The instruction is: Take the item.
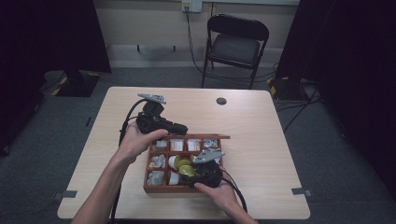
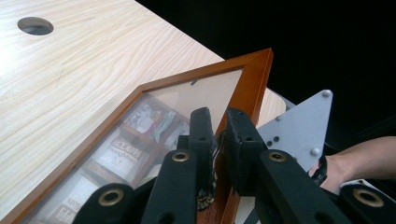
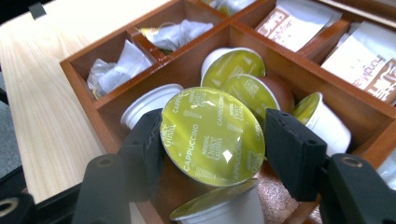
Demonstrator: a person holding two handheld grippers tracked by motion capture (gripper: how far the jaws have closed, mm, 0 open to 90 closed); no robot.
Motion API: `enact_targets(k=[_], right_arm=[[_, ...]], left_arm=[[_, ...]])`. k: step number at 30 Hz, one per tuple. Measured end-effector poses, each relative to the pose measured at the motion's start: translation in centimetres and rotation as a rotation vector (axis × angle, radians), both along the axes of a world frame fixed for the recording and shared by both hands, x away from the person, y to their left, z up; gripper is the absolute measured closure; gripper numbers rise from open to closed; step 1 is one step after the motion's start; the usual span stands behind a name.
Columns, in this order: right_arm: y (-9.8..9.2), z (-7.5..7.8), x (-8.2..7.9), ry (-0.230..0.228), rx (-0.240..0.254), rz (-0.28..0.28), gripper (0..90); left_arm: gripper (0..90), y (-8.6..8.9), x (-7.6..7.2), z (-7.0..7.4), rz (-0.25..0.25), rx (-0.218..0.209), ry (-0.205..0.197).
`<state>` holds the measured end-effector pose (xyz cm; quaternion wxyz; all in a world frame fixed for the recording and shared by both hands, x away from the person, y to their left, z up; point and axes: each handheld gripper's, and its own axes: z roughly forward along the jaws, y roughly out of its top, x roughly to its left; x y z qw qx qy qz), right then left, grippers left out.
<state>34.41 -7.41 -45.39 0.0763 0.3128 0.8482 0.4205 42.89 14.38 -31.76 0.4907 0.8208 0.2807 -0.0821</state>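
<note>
The left gripper (image 2: 217,140) is clamped on the edge of the box's glass lid (image 2: 196,93), propping it open. The right gripper (image 3: 215,140) grips a coffee capsule (image 3: 212,135) by its rim, just above the middle compartment of the wooden box (image 3: 112,109). Hold the lid steady and lift the capsule straight up; how firmly the pads bite is hard to tell.

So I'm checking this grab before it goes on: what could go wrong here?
The right gripper pinches a coffee capsule by its rim; it could slip or drag neighbouring capsules along when lifted. The left gripper holds the box's lid up by its frame; if that grip slips, the lid may drop onto the right gripper.
</note>
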Motion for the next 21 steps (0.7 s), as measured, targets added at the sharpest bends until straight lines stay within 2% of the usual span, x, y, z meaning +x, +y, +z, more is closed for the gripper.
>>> enact_targets(k=[13, 21], right_arm=[[-1.3, 1.2, -0.3, -0.027, 0.062, 0.001, 39.8], [-2.2, 1.6, -0.6, -0.045, 0.079, -0.003, 39.8]], left_arm=[[81.5, 0.0, 0.0, 0.0, 0.000, 0.000, -0.001], [81.5, 0.0, 0.0, 0.0, 0.000, 0.000, 0.000]])
